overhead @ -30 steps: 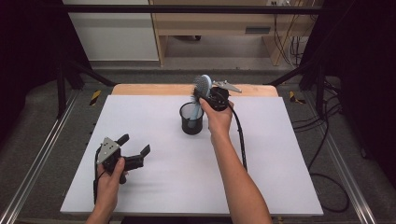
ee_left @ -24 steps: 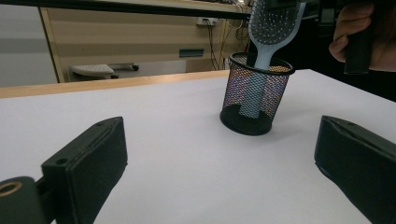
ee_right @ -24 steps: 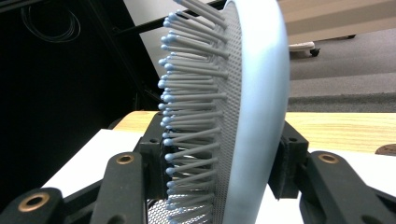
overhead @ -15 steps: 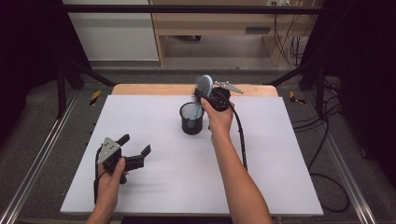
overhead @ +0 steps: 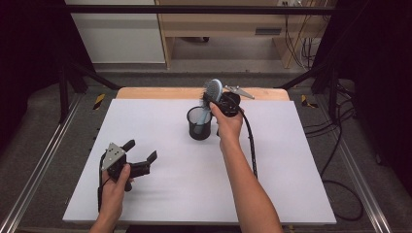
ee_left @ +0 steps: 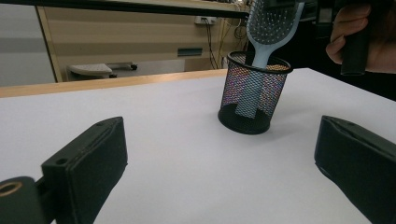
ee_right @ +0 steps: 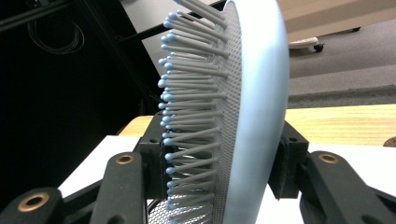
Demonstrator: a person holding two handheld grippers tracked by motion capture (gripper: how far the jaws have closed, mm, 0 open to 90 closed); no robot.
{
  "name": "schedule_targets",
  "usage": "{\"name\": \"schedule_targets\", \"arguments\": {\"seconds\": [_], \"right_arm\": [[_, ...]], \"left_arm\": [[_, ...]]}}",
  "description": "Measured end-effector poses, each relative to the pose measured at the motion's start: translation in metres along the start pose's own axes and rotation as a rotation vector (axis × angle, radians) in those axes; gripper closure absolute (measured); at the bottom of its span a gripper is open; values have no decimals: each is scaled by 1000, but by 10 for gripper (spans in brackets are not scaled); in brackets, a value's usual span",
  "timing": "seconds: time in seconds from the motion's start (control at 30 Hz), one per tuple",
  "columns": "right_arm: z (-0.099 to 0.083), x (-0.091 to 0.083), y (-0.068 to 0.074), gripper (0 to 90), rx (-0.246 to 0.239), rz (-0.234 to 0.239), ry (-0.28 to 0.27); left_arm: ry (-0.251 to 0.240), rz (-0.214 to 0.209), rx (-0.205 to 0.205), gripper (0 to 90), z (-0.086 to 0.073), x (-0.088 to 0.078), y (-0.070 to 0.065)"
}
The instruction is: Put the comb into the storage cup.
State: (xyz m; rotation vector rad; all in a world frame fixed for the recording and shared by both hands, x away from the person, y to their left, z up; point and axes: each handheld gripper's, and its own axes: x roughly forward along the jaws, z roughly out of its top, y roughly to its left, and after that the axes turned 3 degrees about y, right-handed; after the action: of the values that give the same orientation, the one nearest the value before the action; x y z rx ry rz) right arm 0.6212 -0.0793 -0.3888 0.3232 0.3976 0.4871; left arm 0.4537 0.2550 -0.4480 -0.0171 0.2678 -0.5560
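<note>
A: White sheet covers the surface [overhead: 301, 160], and at about eight o'clock on it your left tool [overhead: 142, 156] lies low in your left hand [overhead: 114, 187], released, nothing between its black jaws.

B: Where do those jaws point?

A: Toward two o'clock, at the black mesh cup [overhead: 199, 124]. In the left gripper view the cup [ee_left: 254, 93] stands upright between the two spread jaws, well apart from them.

B: And the pale blue hairbrush [overhead: 213, 92]?

A: Just past the centre, toward twelve o'clock. Its handle [ee_left: 250, 95] is down inside the cup and its head [ee_left: 273, 21] rises above the rim, tilted toward one o'clock.

B: What holds it?

A: Your right tool [overhead: 213, 100], clenched on the brush head. In the right gripper view one pad presses into the bristles [ee_right: 187, 116] and the other against the smooth back [ee_right: 261, 116].

B: And your right hand [overhead: 228, 124]?

A: Just right of the cup, at about one o'clock from centre, forearm running back to six o'clock. The tool's cable [overhead: 251, 145] trails beside it.
</note>
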Motion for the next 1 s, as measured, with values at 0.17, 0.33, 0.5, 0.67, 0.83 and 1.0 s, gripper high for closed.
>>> {"name": "schedule_targets", "arguments": {"seconds": [0.17,0.33,0.5,0.67,0.83,1.0], "right_arm": [[0,-1,-1,505,17,2,-3],[-2,0,-2,505,42,17,-5],[-3,0,-4,503,55,17,-7],[-3,-1,-7,497,55,16,-5],[-3,-1,-8,490,55,14,-3],[-3,-1,-9,481,56,10,0]], "left_arm": [[1,-1,1,26,0,0,0],[1,-1,0,26,0,0,0],[1,-2,0,26,0,0,0],[1,-3,1,26,0,0,0],[2,-2,1,26,0,0,0],[1,-3,0,26,0,0,0]]}}
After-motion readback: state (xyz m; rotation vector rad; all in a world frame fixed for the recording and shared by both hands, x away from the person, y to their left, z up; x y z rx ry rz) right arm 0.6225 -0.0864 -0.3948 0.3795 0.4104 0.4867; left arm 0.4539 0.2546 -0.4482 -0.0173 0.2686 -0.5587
